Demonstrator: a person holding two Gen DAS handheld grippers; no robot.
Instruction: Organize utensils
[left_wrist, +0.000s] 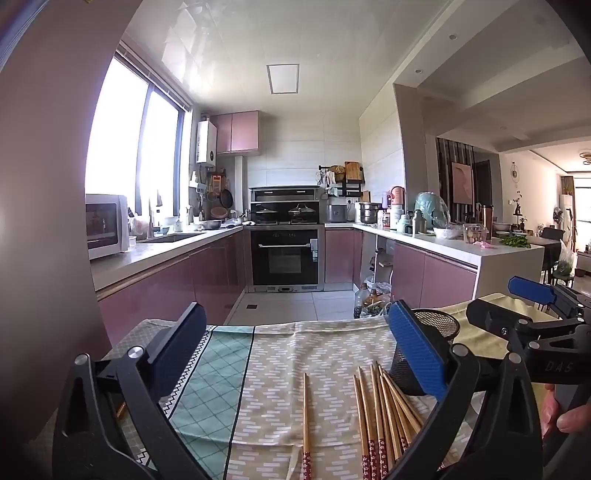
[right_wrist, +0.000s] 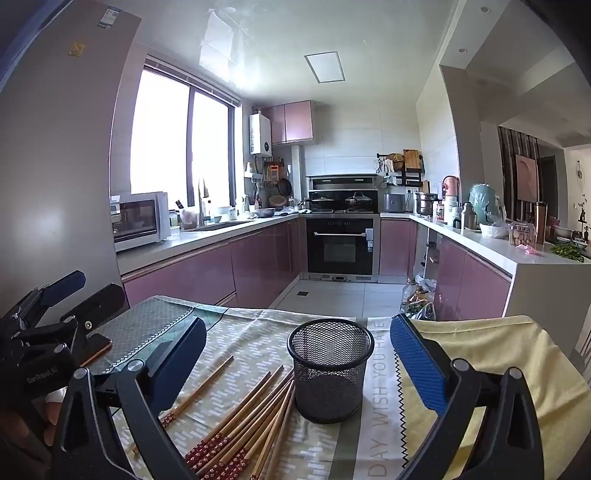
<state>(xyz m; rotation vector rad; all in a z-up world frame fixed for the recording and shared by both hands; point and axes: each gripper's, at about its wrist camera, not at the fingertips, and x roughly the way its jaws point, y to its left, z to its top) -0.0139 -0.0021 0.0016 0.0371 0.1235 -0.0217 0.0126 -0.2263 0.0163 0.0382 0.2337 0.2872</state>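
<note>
Two grippers: left gripper (left_wrist: 295, 354) and right gripper (right_wrist: 299, 358) hover level over the worktop (right_wrist: 258, 332), fingers spread wide, holding nothing.
Chopsticks (right_wrist: 243, 417): loose bundle lying flat, touching the mesh cup's (right_wrist: 328, 373) base; one apart.
Cut off: chopstick ends leave the frame.

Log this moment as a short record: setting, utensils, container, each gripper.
setting: cloth-covered table in a kitchen
utensils: chopsticks lying loose in a pile, one single chopstick apart from it
container: mesh cup upright, beside the pile, nothing seen in it
left gripper: open, holding nothing, above the chopsticks
right gripper: open, holding nothing, mesh cup ahead between its fingers
</note>
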